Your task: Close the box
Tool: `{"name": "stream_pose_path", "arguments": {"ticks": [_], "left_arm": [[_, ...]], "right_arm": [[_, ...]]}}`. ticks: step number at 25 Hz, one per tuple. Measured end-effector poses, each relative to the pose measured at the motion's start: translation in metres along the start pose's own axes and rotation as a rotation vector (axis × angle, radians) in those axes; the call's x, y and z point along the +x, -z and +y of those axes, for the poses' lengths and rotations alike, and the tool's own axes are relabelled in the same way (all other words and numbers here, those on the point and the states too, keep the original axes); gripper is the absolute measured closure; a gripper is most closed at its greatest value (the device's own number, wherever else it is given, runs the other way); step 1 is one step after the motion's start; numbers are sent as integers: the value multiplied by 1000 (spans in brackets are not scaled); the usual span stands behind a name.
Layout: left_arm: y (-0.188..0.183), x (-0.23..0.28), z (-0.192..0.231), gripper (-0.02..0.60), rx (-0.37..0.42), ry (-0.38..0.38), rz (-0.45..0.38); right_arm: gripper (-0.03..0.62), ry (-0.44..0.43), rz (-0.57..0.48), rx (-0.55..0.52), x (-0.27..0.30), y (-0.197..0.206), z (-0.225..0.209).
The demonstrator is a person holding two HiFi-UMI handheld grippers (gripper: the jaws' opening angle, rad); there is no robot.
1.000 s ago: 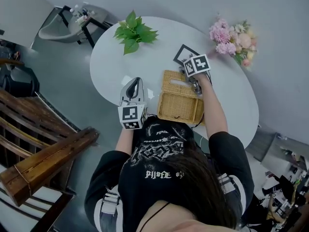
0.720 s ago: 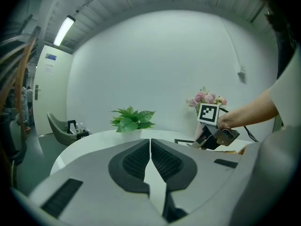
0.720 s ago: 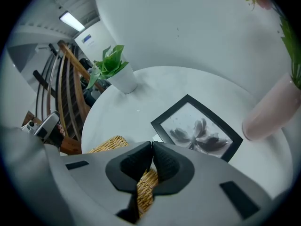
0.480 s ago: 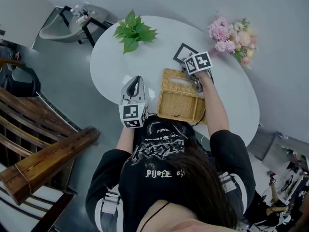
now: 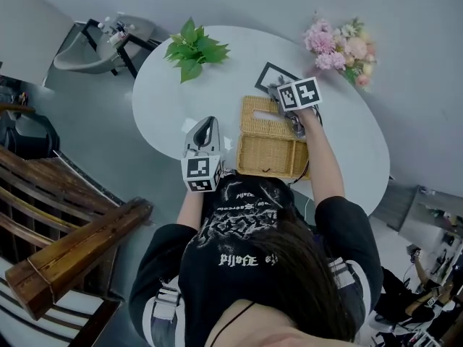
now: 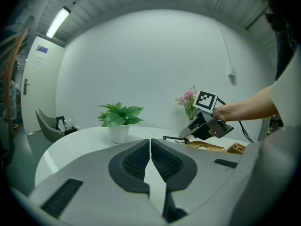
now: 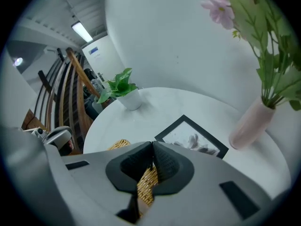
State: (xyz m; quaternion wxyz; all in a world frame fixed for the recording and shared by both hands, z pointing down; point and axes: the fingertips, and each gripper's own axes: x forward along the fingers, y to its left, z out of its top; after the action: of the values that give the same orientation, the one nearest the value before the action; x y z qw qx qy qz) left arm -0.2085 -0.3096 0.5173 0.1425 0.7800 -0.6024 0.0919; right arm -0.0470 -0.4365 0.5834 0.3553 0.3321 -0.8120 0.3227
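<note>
Now | right tongs just closed, pinching wicker lid, lifted higher | left tongs pressed together, empty

Black T-shirt, white print, striped sleeves; grey tongs, black ribbed pads, marker cubes.

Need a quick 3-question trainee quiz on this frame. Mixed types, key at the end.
1. True or false: the left gripper holds the lid.
2. What does the right gripper grip? A) picture frame B) lid C) potted plant
3. Fill in: the wicker box is ____ (open/closed).
Key: 1 false, its jaws are shut on nothing. 2 B, its jaws have just closed on the lid's wicker edge. 3 open.
</note>
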Motion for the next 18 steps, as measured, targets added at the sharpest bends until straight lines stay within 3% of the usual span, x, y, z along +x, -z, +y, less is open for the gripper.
{"name": "stream_pose_path", "arguments": {"ticks": [18], "left_arm": [[11,-8,-25,554,-24,197,2]], "right_arm": [[557,110,-265,-107,-81,-20,41]]}}
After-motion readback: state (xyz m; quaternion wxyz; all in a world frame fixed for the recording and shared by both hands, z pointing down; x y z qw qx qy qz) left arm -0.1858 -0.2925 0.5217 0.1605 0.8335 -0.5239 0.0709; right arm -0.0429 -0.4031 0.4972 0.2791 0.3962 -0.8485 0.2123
